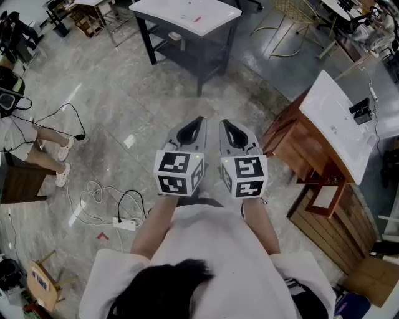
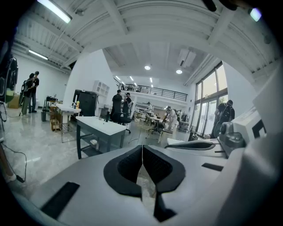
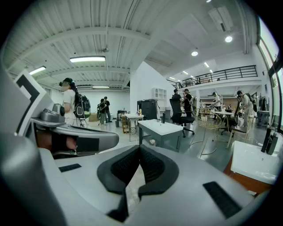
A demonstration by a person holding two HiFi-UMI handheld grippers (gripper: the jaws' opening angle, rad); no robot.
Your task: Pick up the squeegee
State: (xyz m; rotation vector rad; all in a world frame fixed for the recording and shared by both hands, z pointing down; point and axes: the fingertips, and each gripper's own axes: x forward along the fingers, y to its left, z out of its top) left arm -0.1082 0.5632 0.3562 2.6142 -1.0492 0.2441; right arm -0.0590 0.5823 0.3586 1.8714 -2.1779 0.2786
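A: Which way was the squeegee found to lie from the grippers?

B: No direction could be given, as it was not seen in any view. Only bare floor (image 1: 124, 106) was shown below the left gripper (image 1: 198, 120) and the right gripper (image 1: 225, 123). They were held side by side with their tips level, tilted a little downward toward a white-topped table (image 1: 187, 15) farther ahead.

A: How were the jaws set?

B: Both pairs were pressed together, pad against pad, and nothing was caught between them.

A: Which hand was judged the nearer?

B: Neither could be preferred while the squeegee was unfound, and its long axis could not be read either. A white counter (image 1: 340, 124) on a wooden stand was seen off to the right, closer to the right gripper than to the left. A small dark object (image 1: 360, 111) was seen on it, but it was too small to be identified. It was judged that the squeegee would have to be looked for before any reach could be aimed, and that the jaws would have to be spread first.
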